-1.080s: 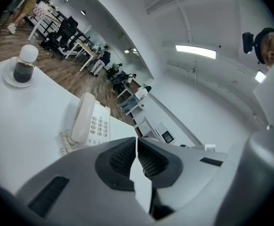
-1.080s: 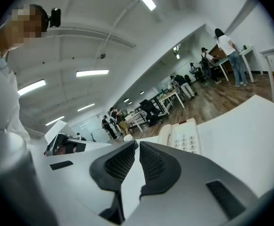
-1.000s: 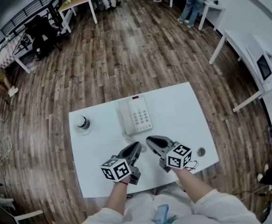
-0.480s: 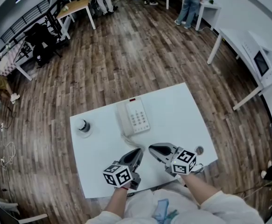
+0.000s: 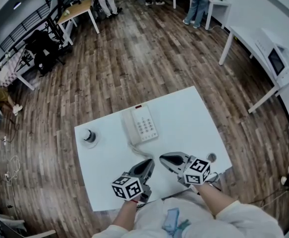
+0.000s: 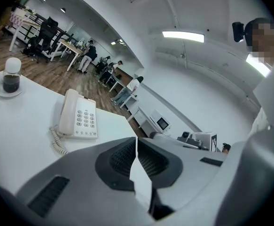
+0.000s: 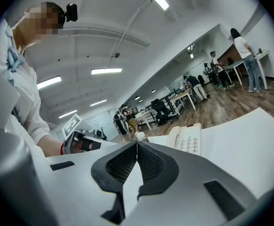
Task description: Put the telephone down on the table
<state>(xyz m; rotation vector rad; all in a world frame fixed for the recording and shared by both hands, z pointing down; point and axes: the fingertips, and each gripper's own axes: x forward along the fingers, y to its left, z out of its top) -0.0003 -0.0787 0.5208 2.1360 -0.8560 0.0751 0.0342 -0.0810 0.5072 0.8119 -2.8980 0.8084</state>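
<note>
The cream telephone point(image 5: 142, 125) lies flat on the white table point(image 5: 184, 118) with its handset on the cradle; it also shows as the telephone point(image 6: 78, 119) in the left gripper view and the telephone point(image 7: 188, 139) in the right gripper view. Its coiled cord trails toward me. My left gripper point(image 5: 149, 161) hovers near the table's front edge, shut and holding nothing, its pads together at the left gripper point(image 6: 136, 142). Just right of it, my right gripper point(image 5: 161, 157) has been closing its jaws and is now shut on nothing, seen as the right gripper point(image 7: 137, 143). Both point toward the telephone, a short way off it.
A small jar on a saucer point(image 5: 88, 135) stands at the table's left side. A small round object point(image 5: 212, 157) lies near the right front corner. Wooden floor surrounds the table; other desks, chairs and people stand far behind.
Both grippers have drawn back a little from the telephone toward the front edge. The right gripper's jaws have come together. The telephone has not moved.
</note>
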